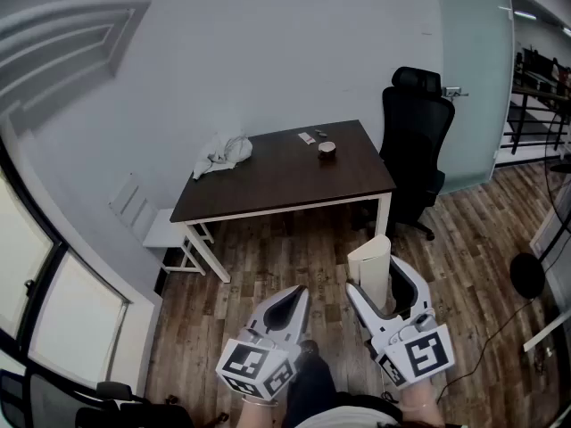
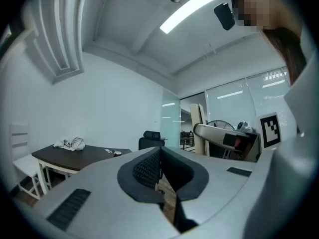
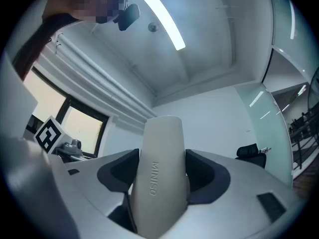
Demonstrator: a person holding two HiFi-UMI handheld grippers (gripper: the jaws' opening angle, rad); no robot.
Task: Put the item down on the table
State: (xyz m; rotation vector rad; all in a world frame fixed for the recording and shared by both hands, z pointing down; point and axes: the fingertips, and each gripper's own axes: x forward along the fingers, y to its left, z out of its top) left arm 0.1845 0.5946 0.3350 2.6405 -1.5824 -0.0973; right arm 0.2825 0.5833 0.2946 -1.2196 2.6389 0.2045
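My right gripper [image 1: 378, 281] is shut on a tall cream-white case [image 1: 372, 264] that stands upright between its pads, held over the wood floor well short of the table. In the right gripper view the case [image 3: 158, 173] fills the gap between the jaws and bears raised lettering. My left gripper [image 1: 291, 296] hangs beside it to the left, shut with nothing in it; its dark pads meet in the left gripper view [image 2: 159, 169]. The dark brown table [image 1: 277, 178] with white legs stands ahead, against the pale wall.
On the table lie a crumpled white cloth [image 1: 223, 154], a small round object [image 1: 327, 148] and a small flat item [image 1: 306, 137]. A black office chair [image 1: 415, 136] stands at the table's right end, a low white stool [image 1: 172, 234] at its left. A black fan [image 1: 527, 275] stands at the far right.
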